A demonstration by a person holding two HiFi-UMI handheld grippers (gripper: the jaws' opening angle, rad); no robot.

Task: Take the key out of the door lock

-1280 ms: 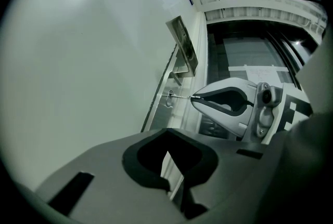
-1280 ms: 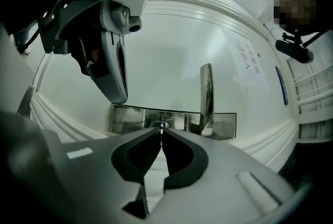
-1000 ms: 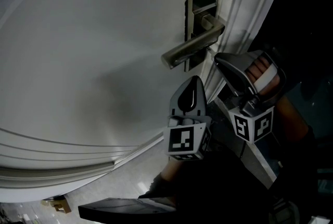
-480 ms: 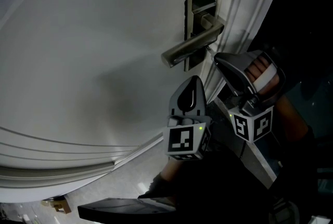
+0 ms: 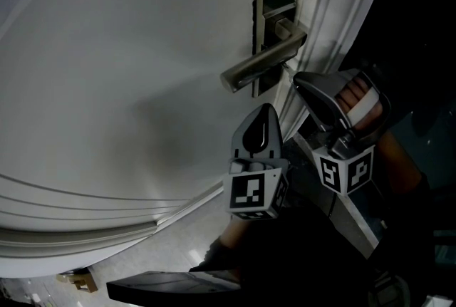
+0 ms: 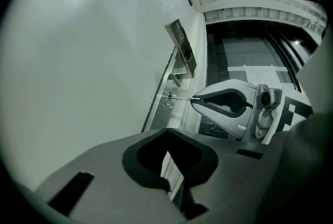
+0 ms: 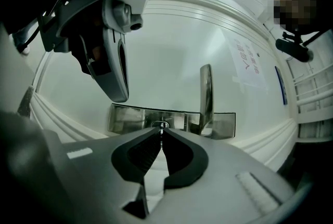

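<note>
One key (image 6: 181, 98) sits in the lock (image 6: 168, 97). It shows as a thin shaft standing straight out from the door (image 5: 128, 85), with its long axis square to the door face. Its tip points into the keyhole and its outer end toward the right gripper (image 6: 193, 99).

That gripper's jaws are clamped on the key's outer end, in line with the shaft. In the right gripper view the tips meet directly in front of the keyhole, with the key a thin edge between them.

The keyhole is set in one metal plate (image 7: 130, 116), and the one lever handle (image 5: 260, 65) stands out from the same plate close by.

There are two grippers. The left gripper (image 6: 168, 130) has its jaws together with nothing between them. It is held beside the right gripper and points toward the door, apart from the key. In the head view it is the lower of the two, under the handle's free end.
</note>
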